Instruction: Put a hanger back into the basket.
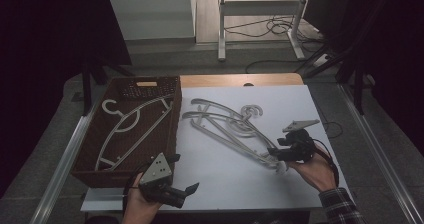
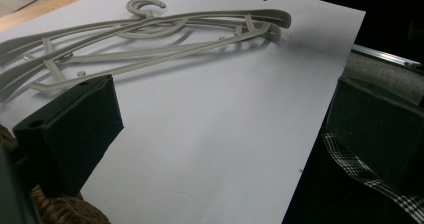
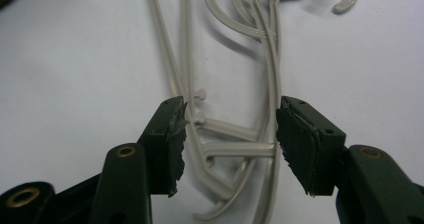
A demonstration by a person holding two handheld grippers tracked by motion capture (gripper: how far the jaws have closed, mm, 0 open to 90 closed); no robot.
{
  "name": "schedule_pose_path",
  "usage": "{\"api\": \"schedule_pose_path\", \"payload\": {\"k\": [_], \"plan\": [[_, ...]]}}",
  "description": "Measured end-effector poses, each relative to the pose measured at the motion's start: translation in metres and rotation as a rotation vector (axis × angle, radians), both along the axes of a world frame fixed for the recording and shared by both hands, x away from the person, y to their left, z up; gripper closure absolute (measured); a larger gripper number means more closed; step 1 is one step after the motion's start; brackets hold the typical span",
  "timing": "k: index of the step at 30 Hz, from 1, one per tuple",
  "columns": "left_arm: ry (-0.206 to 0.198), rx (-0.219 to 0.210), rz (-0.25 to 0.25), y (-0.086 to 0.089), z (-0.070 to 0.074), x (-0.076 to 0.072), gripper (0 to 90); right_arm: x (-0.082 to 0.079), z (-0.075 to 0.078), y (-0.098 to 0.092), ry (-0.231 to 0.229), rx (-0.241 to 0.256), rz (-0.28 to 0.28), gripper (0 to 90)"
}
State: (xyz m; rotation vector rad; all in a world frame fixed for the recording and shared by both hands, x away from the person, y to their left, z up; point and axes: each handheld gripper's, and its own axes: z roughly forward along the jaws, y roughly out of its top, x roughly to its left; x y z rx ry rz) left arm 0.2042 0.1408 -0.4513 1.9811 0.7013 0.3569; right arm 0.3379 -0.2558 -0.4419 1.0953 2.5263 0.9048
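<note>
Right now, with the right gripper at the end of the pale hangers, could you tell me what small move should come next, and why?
Probably shut the right gripper: its jaws stand open on either side of the end of the pale grey plastic hangers, not clamping them. The brown woven basket already holds one hanger, so these likely follow.

Two pale grey plastic hangers (image 1: pixel 227 126) are laid flat and overlapped on the white worktop (image 1: pixel 235 179), hooks pointed away; their near ends are straddled by the right hand-held gripper (image 3: pixel 230 134), whose jaws are spread.
</note>
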Motion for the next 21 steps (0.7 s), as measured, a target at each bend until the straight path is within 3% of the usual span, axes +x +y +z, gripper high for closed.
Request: {"api": "schedule_pose_path", "payload": {"k": [10, 21], "plan": [[0.002, -0.002, -0.002, 0.001, 0.000, 0.000, 1.6, 0.037, -0.007, 0.015, 0.035, -0.088, 0.000, 42.9], [0.009, -0.006, -0.004, 0.002, 0.000, 0.001, 1.8, 0.069, -0.020, 0.029, 0.080, -0.177, 0.028, 52.3]]}}
